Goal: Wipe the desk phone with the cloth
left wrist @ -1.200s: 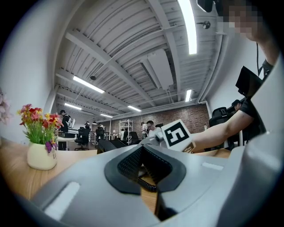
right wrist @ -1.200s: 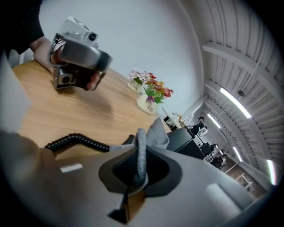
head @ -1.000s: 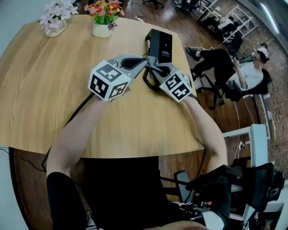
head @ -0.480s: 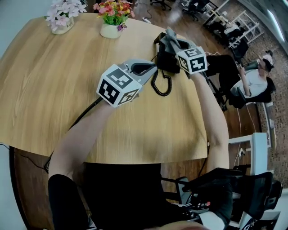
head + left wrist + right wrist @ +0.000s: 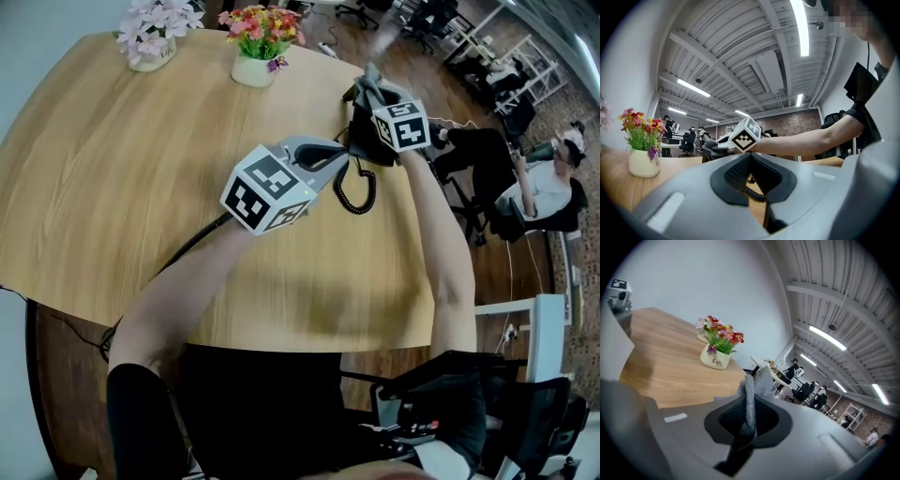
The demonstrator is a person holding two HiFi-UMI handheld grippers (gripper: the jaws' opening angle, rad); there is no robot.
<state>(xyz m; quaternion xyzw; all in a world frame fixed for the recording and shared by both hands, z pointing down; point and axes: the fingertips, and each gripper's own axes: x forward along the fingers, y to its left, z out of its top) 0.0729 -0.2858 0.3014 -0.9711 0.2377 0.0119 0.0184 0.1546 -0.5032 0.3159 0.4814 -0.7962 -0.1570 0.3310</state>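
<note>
Right gripper (image 5: pixel 369 90) is clamped on the cloth (image 5: pixel 373 79). The jaws are closed down to the fabric thickness, with a grey fold pinched flat between the pads and a tuft standing out past the tips. That grip is probably so the free end does the wiping and the plastic stays off the phone (image 5: pixel 367 145).

The right gripper sits directly over the phone. In its own view it points out across the table (image 5: pixel 141 187) toward the flower pot (image 5: pixel 716 359), not down, and the phone is not in that view. My read is that the cloth is off the surface right now, either between strokes or repositioning. The head view can't confirm contact.

Left gripper (image 5: pixel 343 155) is just on the near side of the phone. Its tips are together with nothing between them; only the cord (image 5: pixel 354 192) shows through the gap behind the tips. It is likely parked there to steady the phone if it slides, but it is not touching it.

Phone: black, near the table's far right edge, beyond the cord. Most of the body is hidden under the right gripper. The coiled black cord loops out from it onto the wood toward the person. I can't tell whether the handset is seated, or see any dirt on it.

There are 2 pots well left of the phone, clear of the work.
</note>
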